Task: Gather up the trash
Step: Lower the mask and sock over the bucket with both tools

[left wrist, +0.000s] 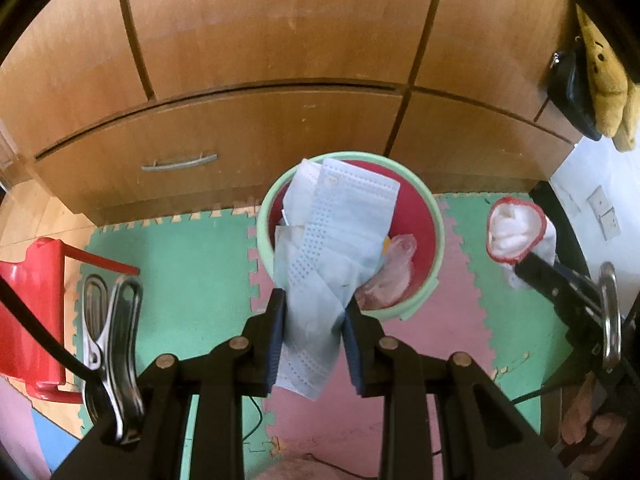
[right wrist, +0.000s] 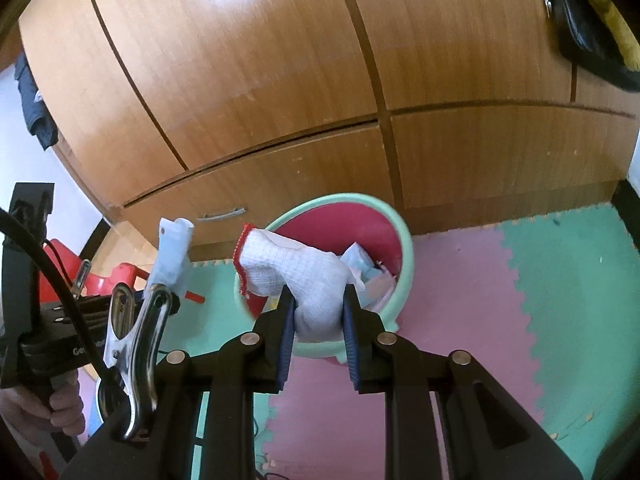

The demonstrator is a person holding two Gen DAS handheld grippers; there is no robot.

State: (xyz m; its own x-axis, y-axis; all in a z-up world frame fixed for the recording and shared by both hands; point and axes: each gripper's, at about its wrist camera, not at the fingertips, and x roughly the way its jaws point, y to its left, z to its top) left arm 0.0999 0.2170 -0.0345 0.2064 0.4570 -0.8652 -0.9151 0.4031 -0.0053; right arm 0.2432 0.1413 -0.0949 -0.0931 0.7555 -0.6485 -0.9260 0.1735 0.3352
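While both pieces of trash hang above the floor, each is pinched in its own gripper. A pale blue face mask [left wrist: 328, 248] is clamped between the pads of the left gripper [left wrist: 314, 340], which grips it near its lower third. Its long axis runs away from the gripper, up and forward, so the free end droops over the mouth of the bin [left wrist: 264, 216] that sits directly ahead and below. The mask appears to hang above the opening rather than rest inside it; I cannot tell whether its far end touches the rim.

A white knitted glove with a red cuff [right wrist: 296, 268] is squeezed between the pads of the right gripper [right wrist: 318, 320]. Its cuff end points up and to the left, and the bin [right wrist: 406, 264] lies just beyond and beneath it.

From the left wrist view, the left gripper looks centred over the bin, while the right one holds its glove off to the right side, over the foam floor mat [left wrist: 192, 264]. So the left hand seems nearer to a drop.

The bin has a mint-green rim and a red inside. It already holds crumpled blue and white paper or masks and a pinkish plastic wrapper [left wrist: 390, 276].

A wooden cabinet [left wrist: 280, 40] stands close behind the bin, and a red plastic chair [left wrist: 36, 300] stands off to the left.
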